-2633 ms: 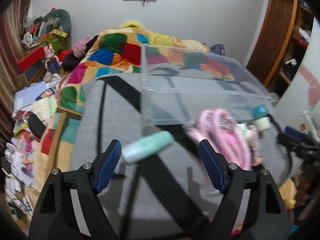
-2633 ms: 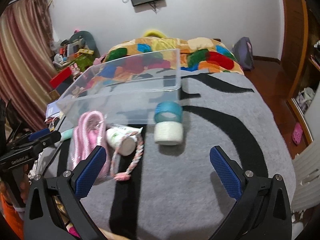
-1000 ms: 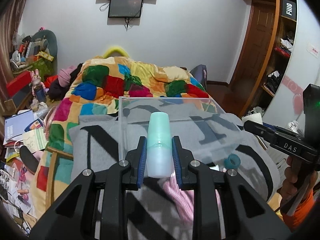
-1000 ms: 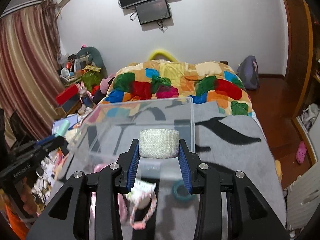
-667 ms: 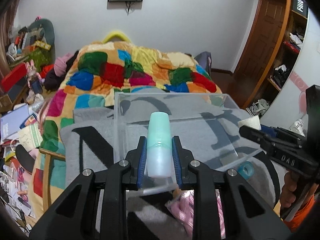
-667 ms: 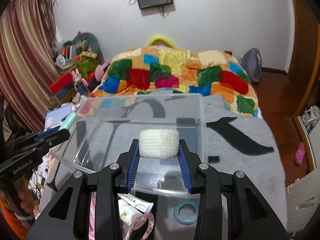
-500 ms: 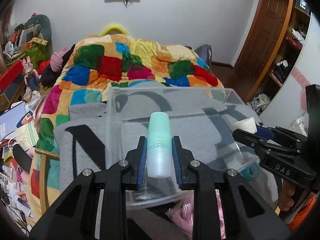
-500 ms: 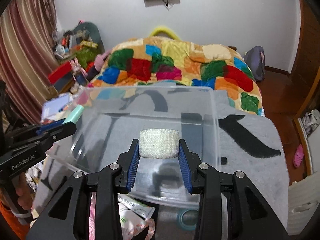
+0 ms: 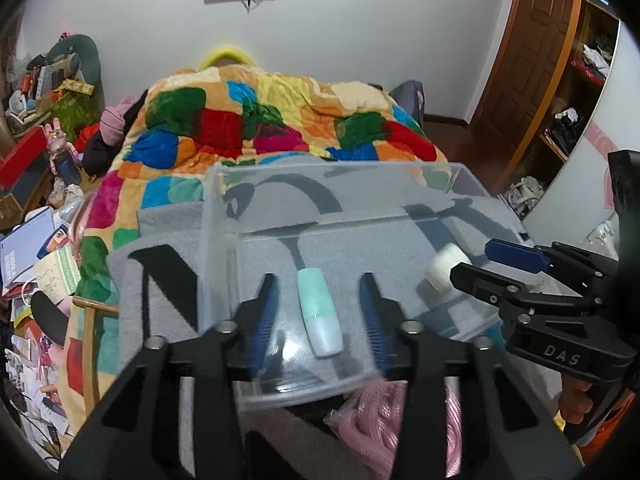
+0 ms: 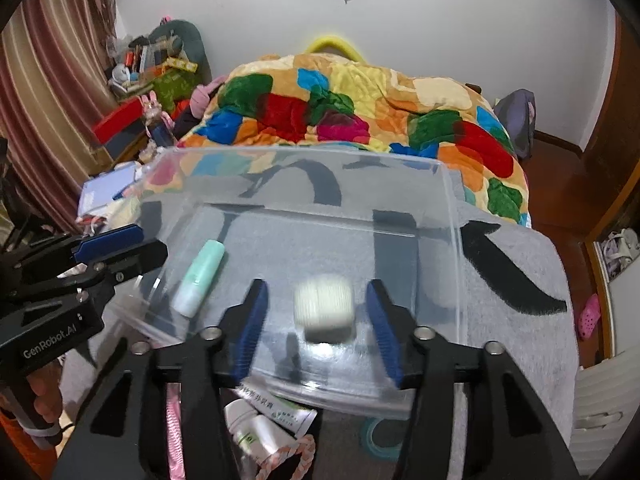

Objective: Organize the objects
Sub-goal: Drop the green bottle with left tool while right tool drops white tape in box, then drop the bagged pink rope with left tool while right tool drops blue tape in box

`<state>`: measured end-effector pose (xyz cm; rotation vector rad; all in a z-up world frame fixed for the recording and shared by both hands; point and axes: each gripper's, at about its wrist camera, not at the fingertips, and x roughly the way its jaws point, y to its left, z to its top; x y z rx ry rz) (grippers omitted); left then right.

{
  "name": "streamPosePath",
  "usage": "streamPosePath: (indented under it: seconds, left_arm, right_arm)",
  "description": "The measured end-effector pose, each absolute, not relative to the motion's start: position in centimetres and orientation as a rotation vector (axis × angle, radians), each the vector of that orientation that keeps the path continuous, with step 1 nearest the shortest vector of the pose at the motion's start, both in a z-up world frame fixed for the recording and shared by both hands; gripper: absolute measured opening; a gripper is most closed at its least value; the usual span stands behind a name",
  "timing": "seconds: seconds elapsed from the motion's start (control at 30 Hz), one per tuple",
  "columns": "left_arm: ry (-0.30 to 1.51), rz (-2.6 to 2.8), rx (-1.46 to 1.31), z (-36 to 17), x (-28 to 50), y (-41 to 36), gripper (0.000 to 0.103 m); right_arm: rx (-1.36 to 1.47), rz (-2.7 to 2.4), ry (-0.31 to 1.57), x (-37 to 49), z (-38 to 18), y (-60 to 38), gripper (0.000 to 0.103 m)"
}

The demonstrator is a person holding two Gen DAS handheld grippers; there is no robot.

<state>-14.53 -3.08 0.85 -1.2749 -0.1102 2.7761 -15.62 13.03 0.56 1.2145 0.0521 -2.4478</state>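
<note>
Both claws spread wide over the clear plastic bin (image 10: 452,208) on the bed.
Left claw (image 9: 318,314) gapes around a mint-green tube (image 9: 319,312), untouched; right claw (image 10: 318,320) stands apart from a blurred white gauze roll (image 10: 325,307), both items inside the bin.

bed (image 10: 520,276), grey black-patterned blanket | on it: clear bin (image 10: 450,216), patchwork quilt (image 10: 360,112), pink rope (image 9: 384,412), tube (image 10: 256,428), teal tape ring (image 10: 374,438)
</note>
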Motion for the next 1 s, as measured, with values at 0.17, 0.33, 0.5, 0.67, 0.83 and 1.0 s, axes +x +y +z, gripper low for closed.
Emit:
streamPosePath:
  seconds: [0.17, 0.33, 0.5, 0.67, 0.83, 1.0]
  left_arm:
    - [-0.134, 2.818, -1.226, 2.0, -12.3, -2.9, 0.096]
    - [-0.113, 2.833, -1.238, 1.7, -10.4, -2.0, 0.099]
    - [0.001, 2.796, -1.277, -0.1, -8.8, 0.6, 0.101]
    - [0.048, 2.734, -1.32, -2.3, -7.8, 2.5, 0.101]
    - [0.047, 2.707, -1.402, -4.9, -6.9, 1.7, 0.102]
    - [-0.066, 2.688, -1.433, -5.4, -5.7, -1.8, 0.102]
  right_arm:
    - [1.151, -2.464, 0.06, -14.0, 2.1, 14.0, 0.053]
    - [1.119, -2.481, 0.055, -12.2, 2.4, 15.6, 0.057]
    - [1.114, -2.498, 0.122, -10.1, 1.7, 16.8, 0.059]
    - [1.155, -2.481, 0.136, -8.9, 0.1, 17.9, 0.062]
    - [1.205, -2.459, 0.168, -8.4, -1.9, 18.1, 0.062]
    - [1.236, -2.458, 0.144, -8.5, -3.2, 18.8, 0.062]
